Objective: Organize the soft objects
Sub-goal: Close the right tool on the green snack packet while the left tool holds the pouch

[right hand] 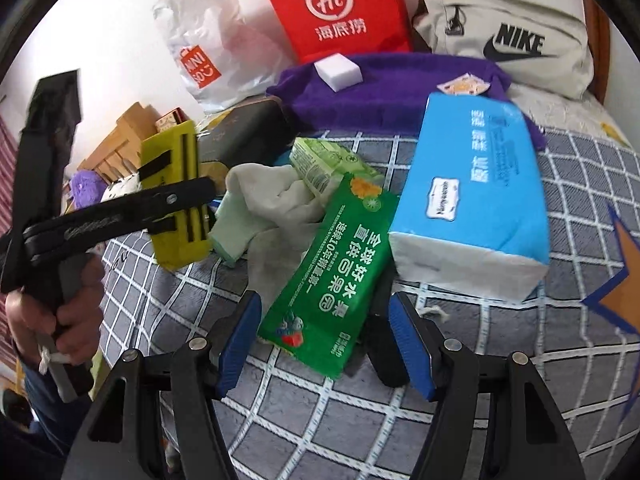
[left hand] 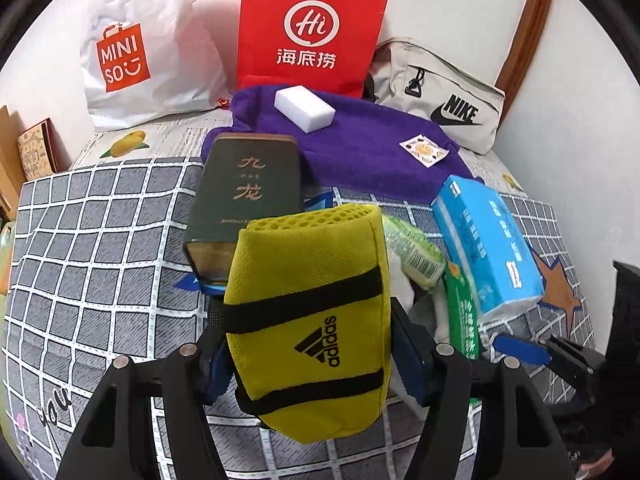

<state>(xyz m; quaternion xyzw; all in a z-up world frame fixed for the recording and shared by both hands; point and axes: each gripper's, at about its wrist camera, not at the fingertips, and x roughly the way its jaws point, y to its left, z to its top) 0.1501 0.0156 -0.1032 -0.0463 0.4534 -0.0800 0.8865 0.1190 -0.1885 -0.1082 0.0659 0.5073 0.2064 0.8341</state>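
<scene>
My left gripper (left hand: 310, 354) is shut on a yellow adidas mesh pouch (left hand: 308, 316) and holds it above the bed; the pouch also shows in the right wrist view (right hand: 176, 196). My right gripper (right hand: 326, 340) is open, its jaws either side of the near end of a green snack packet (right hand: 336, 276). A pale cloth (right hand: 272, 204), a light green pack (right hand: 324, 164) and a blue tissue pack (right hand: 472, 192) lie close behind. A purple towel (left hand: 360, 148) with a white sponge (left hand: 304, 109) on it lies farther back.
A dark green box (left hand: 248, 192) lies just behind the pouch. A MINISO bag (left hand: 136, 52), a red paper bag (left hand: 312, 24) and a beige Nike bag (left hand: 444, 92) stand against the wall. The checked bedspread (left hand: 100, 220) covers the bed.
</scene>
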